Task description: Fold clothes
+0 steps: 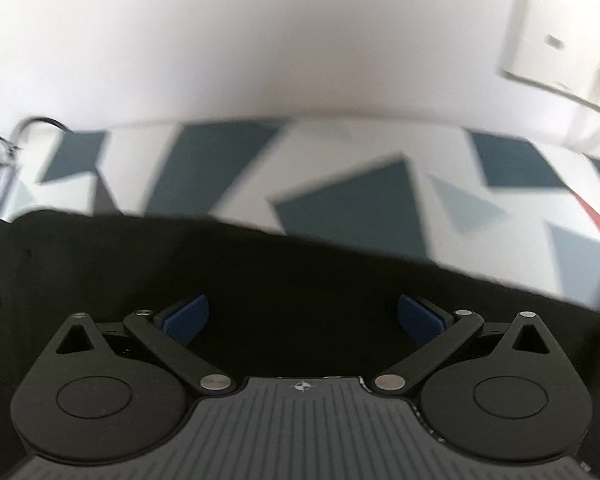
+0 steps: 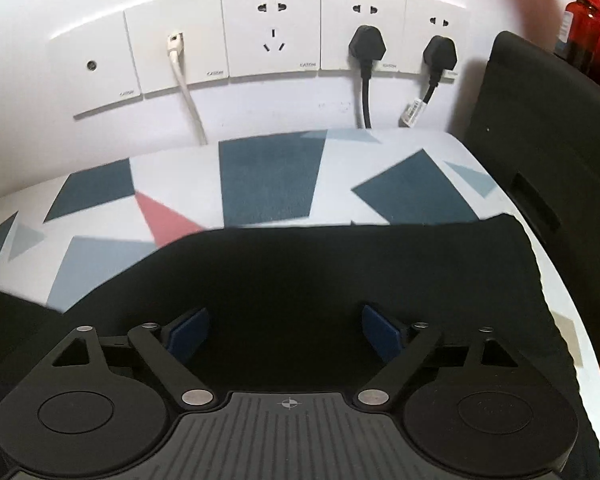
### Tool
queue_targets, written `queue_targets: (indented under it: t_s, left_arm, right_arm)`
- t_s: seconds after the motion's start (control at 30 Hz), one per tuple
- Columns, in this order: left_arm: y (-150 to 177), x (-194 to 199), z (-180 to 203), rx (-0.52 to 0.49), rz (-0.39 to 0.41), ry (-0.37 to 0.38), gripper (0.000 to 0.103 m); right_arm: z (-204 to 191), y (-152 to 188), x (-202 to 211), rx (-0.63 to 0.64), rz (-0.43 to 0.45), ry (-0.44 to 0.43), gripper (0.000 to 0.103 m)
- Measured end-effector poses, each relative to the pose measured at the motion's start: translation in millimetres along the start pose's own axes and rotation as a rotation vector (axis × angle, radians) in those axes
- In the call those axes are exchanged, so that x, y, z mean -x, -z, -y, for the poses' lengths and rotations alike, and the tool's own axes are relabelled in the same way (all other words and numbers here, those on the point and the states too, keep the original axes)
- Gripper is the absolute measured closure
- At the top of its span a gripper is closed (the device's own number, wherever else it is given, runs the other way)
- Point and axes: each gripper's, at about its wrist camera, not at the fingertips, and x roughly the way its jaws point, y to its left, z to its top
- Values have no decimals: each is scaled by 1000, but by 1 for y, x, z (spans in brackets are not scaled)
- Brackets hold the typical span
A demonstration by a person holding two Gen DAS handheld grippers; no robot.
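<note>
Patterned tabletop [image 2: 268, 184] lies bare up to the wall [image 2: 260, 104].

Counted one black garment [image 2: 340, 272] under the tongs, one patterned cloth [image 2: 268, 184] beyond them, then five wall plates [image 2: 274, 32], two black plugs [image 2: 366, 42], one white cable [image 2: 186, 92].

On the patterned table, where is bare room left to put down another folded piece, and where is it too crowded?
Free: the strip of patterned table between the far edge of the black garment and the wall with the sockets. It widens toward the left, near the pink triangle. Crowded: the near side, covered by the garment, and the right end, where a black chair stands close.
</note>
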Motion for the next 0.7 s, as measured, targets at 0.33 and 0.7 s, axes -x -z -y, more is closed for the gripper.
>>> queue_targets:
  t_s: [0.33, 0.7]
  left_arm:
    - [-18, -6, -9, -198, -37, 245, 3]
    - [-4, 16, 39, -305, -45, 283, 99]
  right_arm:
    - [13, 0, -2, -30, 3, -18, 12]
    - [20, 10, 13, -154, -5, -66, 11]
